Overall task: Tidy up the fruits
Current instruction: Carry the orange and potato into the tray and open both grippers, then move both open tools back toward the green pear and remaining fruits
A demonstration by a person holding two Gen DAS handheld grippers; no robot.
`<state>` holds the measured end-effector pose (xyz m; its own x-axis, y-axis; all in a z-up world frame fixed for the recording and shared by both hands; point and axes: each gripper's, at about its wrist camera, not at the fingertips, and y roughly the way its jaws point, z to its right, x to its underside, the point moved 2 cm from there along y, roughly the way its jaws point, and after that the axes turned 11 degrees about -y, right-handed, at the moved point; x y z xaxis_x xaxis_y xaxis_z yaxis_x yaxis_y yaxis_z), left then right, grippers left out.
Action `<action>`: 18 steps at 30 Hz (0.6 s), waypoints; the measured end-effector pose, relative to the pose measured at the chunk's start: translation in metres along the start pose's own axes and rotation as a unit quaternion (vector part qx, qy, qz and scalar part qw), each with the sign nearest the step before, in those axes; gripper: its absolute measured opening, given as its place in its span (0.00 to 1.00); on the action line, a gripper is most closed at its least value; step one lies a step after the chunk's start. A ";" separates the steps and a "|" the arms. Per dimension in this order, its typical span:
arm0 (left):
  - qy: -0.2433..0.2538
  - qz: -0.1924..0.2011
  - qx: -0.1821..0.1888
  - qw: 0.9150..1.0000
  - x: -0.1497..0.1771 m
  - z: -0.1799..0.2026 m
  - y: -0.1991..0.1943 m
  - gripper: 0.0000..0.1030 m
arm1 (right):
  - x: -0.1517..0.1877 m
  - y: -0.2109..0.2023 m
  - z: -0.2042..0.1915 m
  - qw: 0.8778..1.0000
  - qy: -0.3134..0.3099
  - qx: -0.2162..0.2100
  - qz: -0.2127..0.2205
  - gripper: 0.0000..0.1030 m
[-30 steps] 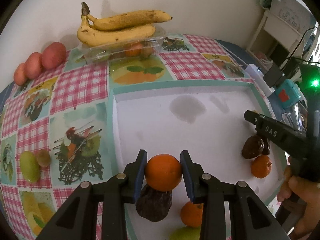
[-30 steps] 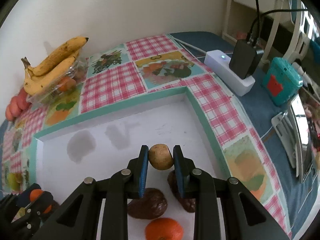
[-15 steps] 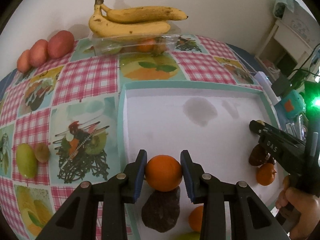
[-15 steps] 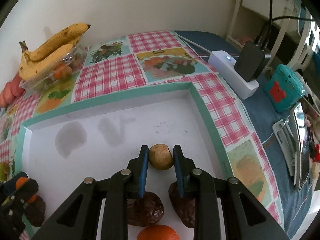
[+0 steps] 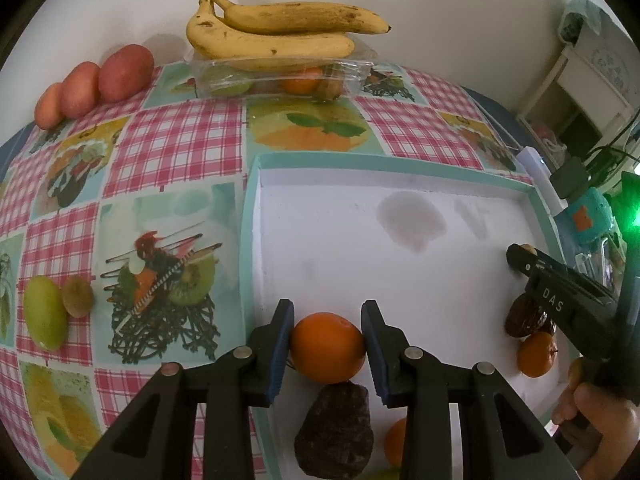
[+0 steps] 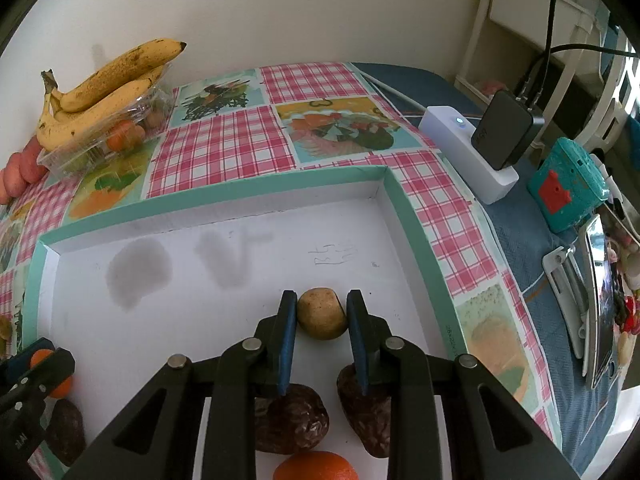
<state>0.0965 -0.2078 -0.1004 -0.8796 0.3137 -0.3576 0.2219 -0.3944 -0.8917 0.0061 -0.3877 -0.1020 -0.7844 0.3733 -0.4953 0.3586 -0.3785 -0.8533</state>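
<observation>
My left gripper (image 5: 327,346) is shut on an orange (image 5: 327,347), held above the white tray's (image 5: 344,240) near left part. Under it lie a dark brown wrinkled fruit (image 5: 335,432) and another orange (image 5: 396,440). My right gripper (image 6: 321,320) is shut on a small tan round fruit (image 6: 321,312) over the tray (image 6: 224,296). Two dark brown fruits (image 6: 290,420) (image 6: 366,416) and an orange (image 6: 316,468) lie below it. In the left wrist view the right gripper (image 5: 520,254) shows at the right edge, held by a hand (image 5: 596,420).
Bananas (image 5: 272,32) rest on a clear plastic box (image 5: 280,76) of fruit by the wall, with red fruits (image 5: 96,84) to its left. A green fruit (image 5: 44,312) and a kiwi (image 5: 78,296) lie on the checked cloth. A power strip (image 6: 468,152) and teal box (image 6: 568,184) stand right of the tray.
Both grippers keep their fruits. Both views have shifted slightly, with the tray's far edge lower in frame; the dark fruit under the left gripper sits lower in view.
</observation>
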 end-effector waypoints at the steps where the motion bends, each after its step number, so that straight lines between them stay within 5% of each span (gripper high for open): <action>1: 0.002 -0.001 -0.001 1.000 0.000 0.000 0.000 0.36 | 0.000 0.000 0.000 1.000 0.001 0.000 0.000 0.26; 8: 0.012 0.004 0.003 1.000 -0.003 0.005 -0.007 0.49 | -0.001 0.000 0.000 1.000 0.002 0.002 -0.006 0.30; 10: 0.017 0.013 0.003 1.000 -0.005 0.009 -0.013 0.55 | -0.002 -0.001 -0.001 1.000 -0.002 0.003 -0.008 0.42; 14: 0.019 0.021 0.006 1.000 -0.008 0.013 -0.024 0.64 | -0.008 -0.009 -0.003 1.000 -0.006 0.005 -0.003 0.45; 18: 0.011 0.027 0.007 1.000 -0.011 0.014 -0.036 0.74 | -0.018 -0.028 -0.001 1.000 -0.002 -0.001 0.025 0.62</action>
<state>0.0922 -0.2096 -0.0608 -0.8569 0.3101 -0.4118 0.2633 -0.4235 -0.8668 0.0104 -0.3832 -0.0695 -0.7674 0.3503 -0.5371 0.3988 -0.3953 -0.8275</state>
